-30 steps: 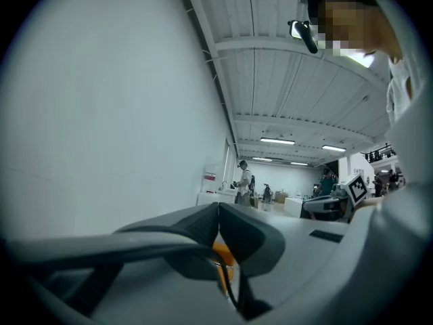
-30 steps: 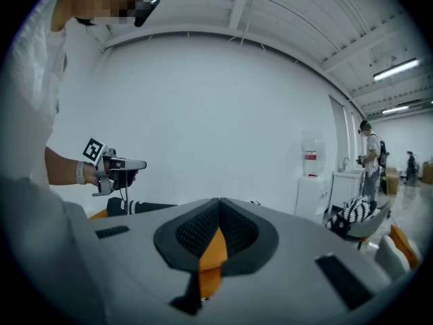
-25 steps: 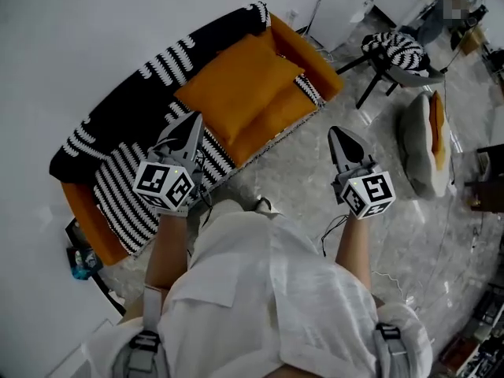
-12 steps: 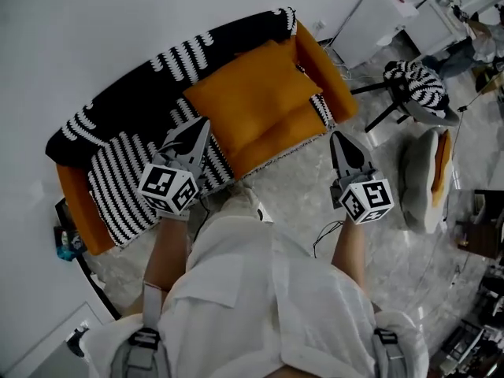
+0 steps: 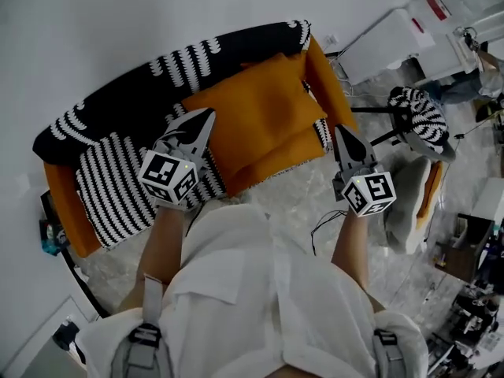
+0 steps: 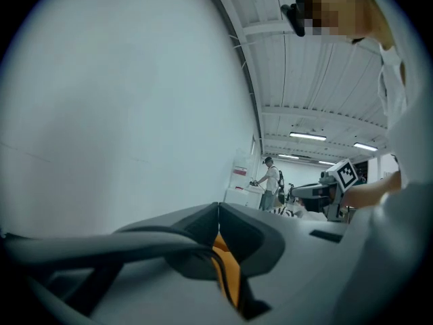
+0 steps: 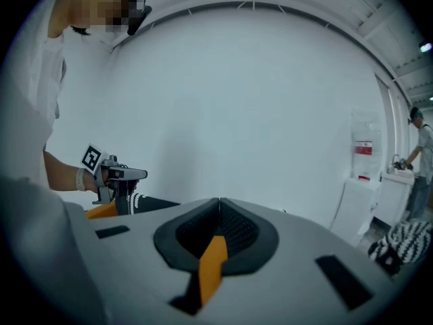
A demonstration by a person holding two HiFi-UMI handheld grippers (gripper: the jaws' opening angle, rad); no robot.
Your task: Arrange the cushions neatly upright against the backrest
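- Where the head view looks down, a sofa [image 5: 324, 75] with orange arms stands against a white wall, and its backrest [image 5: 157, 68] is black with white marks.
- Orange cushion [image 5: 252, 110]: on the right part of the seat, its far edge at the backrest. Whether it leans or lies flat cannot be told.
- Striped cushion [image 5: 110, 189]: black and white, on the left part of the seat, reaching the near edge.
- Left gripper [image 5: 209, 114]: held over the seat, its tip above the line where the two cushions meet. The fingers are pressed together and hold nothing.
- Right gripper [image 5: 341, 130]: held over the marbled floor [image 5: 291, 201], just beside the sofa's right arm. Its fingers are also together and empty.
- Chair [image 5: 417, 120]: stands to the right, well apart from the sofa, and carries a striped cover.
- Left gripper view: the fingers meet in a closed seam with nothing between them, and the white wall fills most of the picture. A person [image 6: 270, 181] stands far off at a white cabinet.
- Right gripper view: the fingers are closed tip to tip and empty. The left gripper shows at the left above the backrest edge, and a second white cabinet [image 7: 358, 205] stands at the right.
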